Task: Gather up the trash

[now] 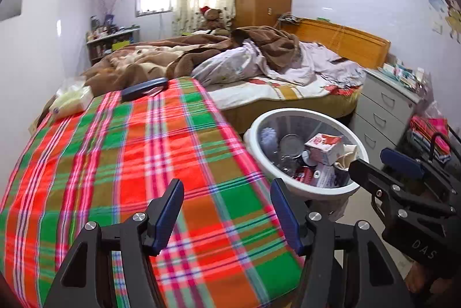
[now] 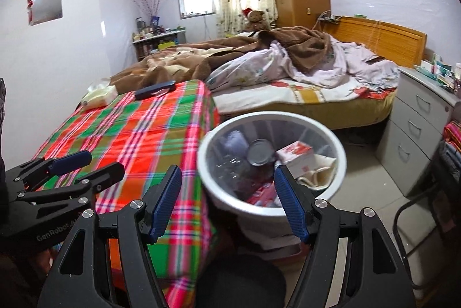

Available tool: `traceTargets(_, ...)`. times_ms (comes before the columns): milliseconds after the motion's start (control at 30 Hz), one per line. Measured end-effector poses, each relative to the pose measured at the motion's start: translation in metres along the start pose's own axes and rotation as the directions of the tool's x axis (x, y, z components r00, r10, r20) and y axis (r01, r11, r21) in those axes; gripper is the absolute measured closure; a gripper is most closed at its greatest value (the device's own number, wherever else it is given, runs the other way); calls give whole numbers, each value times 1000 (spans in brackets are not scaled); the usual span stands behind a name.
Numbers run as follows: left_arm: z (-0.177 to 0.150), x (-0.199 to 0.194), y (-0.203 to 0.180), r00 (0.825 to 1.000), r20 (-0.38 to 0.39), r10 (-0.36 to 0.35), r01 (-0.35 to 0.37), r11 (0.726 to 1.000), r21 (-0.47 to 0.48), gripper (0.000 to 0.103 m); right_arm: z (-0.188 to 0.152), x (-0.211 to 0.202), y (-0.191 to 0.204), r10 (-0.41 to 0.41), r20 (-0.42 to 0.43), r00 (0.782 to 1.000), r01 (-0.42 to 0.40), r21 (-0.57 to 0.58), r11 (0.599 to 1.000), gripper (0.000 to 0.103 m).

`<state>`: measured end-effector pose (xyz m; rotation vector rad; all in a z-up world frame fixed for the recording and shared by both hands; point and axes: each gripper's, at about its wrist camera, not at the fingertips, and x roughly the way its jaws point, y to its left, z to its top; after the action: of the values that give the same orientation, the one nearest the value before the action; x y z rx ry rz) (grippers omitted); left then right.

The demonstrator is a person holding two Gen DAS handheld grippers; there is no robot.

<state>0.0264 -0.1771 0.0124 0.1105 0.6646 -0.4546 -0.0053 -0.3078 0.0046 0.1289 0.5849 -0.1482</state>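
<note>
A white-rimmed trash bin (image 1: 255, 129) (image 2: 259, 211) stands on the floor at the right of a table with a plaid cloth (image 1: 138, 152) (image 2: 135, 129). Inside it lie a red-and-white carton (image 1: 325, 146) (image 2: 296, 159), a metal can (image 1: 289, 143) (image 2: 260, 152) and other rubbish. My left gripper (image 1: 227, 184) (image 2: 103, 161) is open over the cloth's near right part, nothing between its fingers. My right gripper (image 2: 227, 171) (image 1: 370, 159) is open and empty, above the bin's near rim.
A dark blue case (image 1: 144, 89) (image 2: 155, 89) and a tissue pack (image 1: 72, 100) (image 2: 99, 97) lie at the table's far end. Behind are an unmade bed (image 1: 288, 89), a grey drawer unit (image 1: 380, 106) (image 2: 415, 129) and a black chair frame (image 2: 403, 218).
</note>
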Motion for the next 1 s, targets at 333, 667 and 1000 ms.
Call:
traceTargets(333, -16, -16, 28, 997, 35, 76, -73, 995, -63, 41, -7, -1, 23, 43, 11, 999, -43, -21, 999, 35)
traceTargets(667, -16, -22, 22, 994, 56, 98, -95, 994, -45, 41, -10, -2, 29, 26, 16, 1000, -26, -27, 999, 35)
traceTargets(1000, -17, -27, 23, 993, 70, 97, -93, 994, -55, 41, -10, -4, 33, 29, 21, 999, -29, -28, 999, 35)
